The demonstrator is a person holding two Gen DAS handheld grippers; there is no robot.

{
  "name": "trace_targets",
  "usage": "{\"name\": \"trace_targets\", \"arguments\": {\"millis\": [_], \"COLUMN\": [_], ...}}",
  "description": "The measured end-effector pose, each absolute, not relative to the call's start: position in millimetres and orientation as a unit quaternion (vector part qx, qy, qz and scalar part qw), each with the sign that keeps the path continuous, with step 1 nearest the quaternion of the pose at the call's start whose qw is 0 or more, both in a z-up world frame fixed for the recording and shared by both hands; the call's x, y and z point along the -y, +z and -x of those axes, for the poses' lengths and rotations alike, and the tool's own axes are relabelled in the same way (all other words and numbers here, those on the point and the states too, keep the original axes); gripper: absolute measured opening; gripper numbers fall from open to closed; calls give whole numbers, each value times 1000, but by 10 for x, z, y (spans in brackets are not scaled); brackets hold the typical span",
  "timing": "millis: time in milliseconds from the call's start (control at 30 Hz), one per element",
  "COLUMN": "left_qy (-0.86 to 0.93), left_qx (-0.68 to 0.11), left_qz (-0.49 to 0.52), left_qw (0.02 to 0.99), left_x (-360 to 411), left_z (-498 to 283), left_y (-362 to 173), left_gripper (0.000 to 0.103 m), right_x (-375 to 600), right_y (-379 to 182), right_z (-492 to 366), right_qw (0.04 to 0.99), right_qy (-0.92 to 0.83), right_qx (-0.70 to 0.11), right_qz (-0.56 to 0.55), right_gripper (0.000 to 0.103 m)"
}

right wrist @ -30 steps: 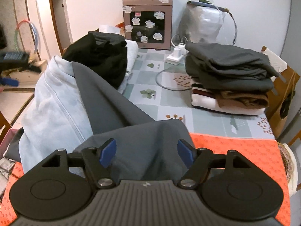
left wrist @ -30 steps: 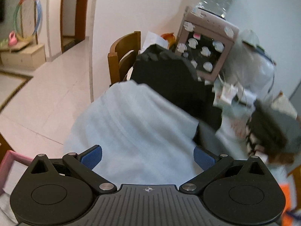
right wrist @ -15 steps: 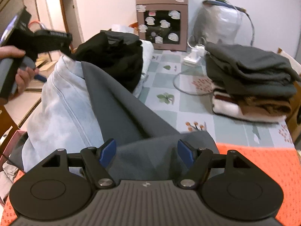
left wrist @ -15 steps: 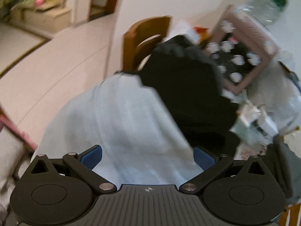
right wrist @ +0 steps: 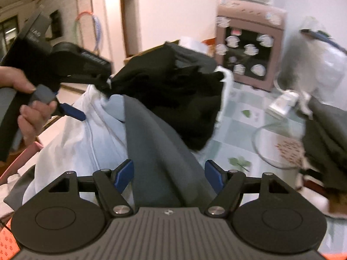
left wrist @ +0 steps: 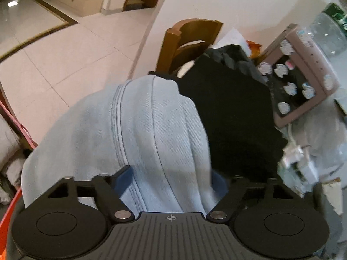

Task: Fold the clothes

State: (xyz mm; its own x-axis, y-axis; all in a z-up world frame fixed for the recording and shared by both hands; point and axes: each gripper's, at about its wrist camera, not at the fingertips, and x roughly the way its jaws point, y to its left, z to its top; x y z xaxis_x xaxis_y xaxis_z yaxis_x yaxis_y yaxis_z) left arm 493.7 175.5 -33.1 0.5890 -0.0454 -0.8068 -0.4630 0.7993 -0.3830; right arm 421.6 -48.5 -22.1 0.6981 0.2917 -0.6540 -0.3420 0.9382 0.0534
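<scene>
A light blue garment [left wrist: 151, 130] is bunched between the fingers of my left gripper [left wrist: 171, 179], which is shut on it. In the right wrist view a hand [right wrist: 28, 117] holds the left gripper [right wrist: 104, 82] where the light blue garment [right wrist: 86, 134] meets a black garment [right wrist: 177, 91]. A grey garment [right wrist: 156, 147] runs taut from there down between the fingers of my right gripper [right wrist: 168, 173], which is shut on it. The black garment [left wrist: 234, 112] lies heaped just behind the blue one.
A pink sticker-covered water dispenser [right wrist: 249, 43] stands at the back of the tiled table [right wrist: 238, 130], with a power strip [right wrist: 284, 101] and cable beside it. Folded dark clothes [right wrist: 325, 130] are stacked at the right. A wooden chair [left wrist: 186, 41] stands behind the pile. An orange mat [right wrist: 8, 242] covers the near edge.
My left gripper dropped onto the light blue garment and its fingers drew in around it. The right gripper moved closer to the pile, keeping the grey garment, which now stretches tighter.
</scene>
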Motion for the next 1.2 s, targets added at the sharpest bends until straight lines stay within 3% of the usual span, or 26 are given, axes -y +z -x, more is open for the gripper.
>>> {"name": "trace_targets", "arguments": {"millis": [100,200,233,300,400,700,1200], "left_qy": [122,109,103,95,91,91,49], "left_qx": [-443,-434,-432,-427,-408,-356,-314], "left_qz": [308,303,304,309,281,220,152], "left_qw": [833,841,843,845,864,904,936], "left_x": [-1843,-1881,-1894,-1926,-1943,-2202,-2002], "left_z": [-4956,-4862,-4821,-4718,-4568,-4104,-3926], "left_y": [-445,-448,-440,-400,-303,180,661], "left_gripper": [86,59,32,27,22,20,18], "right_x": [371,307,299,293,326,861,1885], "right_y": [-289,-339,-346,-362,-348,230,1600], "right_z": [-4412,-4537,-4559,-4577,-4529,-3934,-1665], "right_qw": [915,911,909,906,910,949,981], "right_qy": [186,188,190,193,180,101,-89], "right_qx": [-356,-366,-369,-377,-373,-289,-118], "right_qz": [37,28,23,8,-9,-77,-124], "right_gripper": [77,66,62,25,6,5,5]}}
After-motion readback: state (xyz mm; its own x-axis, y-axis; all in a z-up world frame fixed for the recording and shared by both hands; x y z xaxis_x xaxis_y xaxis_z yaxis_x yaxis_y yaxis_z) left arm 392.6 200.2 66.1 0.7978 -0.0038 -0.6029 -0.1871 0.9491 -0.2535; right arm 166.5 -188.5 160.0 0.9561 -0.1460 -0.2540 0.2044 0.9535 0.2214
